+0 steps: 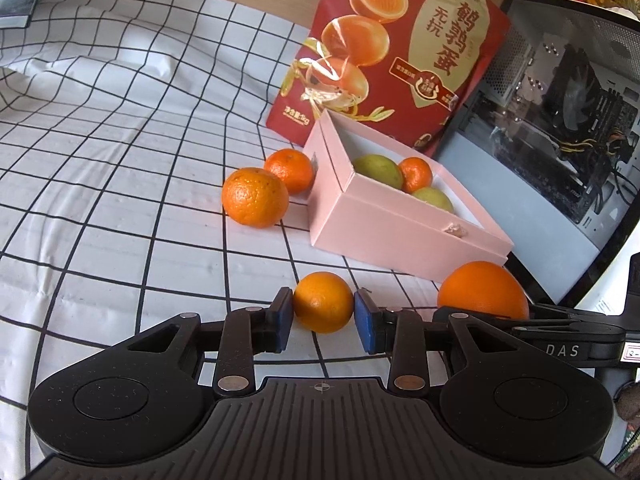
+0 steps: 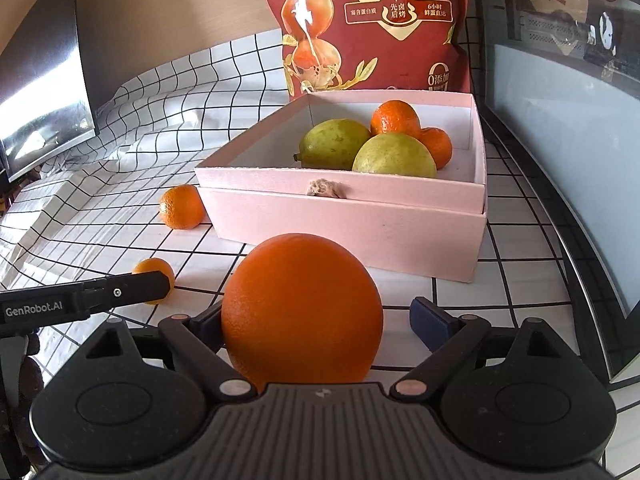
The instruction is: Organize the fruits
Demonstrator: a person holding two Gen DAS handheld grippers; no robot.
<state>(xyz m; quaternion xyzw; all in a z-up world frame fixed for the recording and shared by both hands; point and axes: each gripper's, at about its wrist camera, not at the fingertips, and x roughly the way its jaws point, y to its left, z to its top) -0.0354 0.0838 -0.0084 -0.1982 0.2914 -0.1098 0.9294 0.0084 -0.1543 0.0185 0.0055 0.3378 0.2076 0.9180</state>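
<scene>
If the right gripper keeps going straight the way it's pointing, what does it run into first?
The big orange already sits between the fingers of the right gripper, so it would push that first. Behind it, probably the near wall of the pink box, though depth is hard to judge.

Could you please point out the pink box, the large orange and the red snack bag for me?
pink box [image 2: 360, 236], right wrist view, front wall.
large orange [image 2: 300, 308], right wrist view, middle of its peel.
red snack bag [image 1: 400, 52], left wrist view, printed front.

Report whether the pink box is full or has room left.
Room left. The pink box holds two green fruits and two mandarins toward its right side; its left floor is bare.
</scene>
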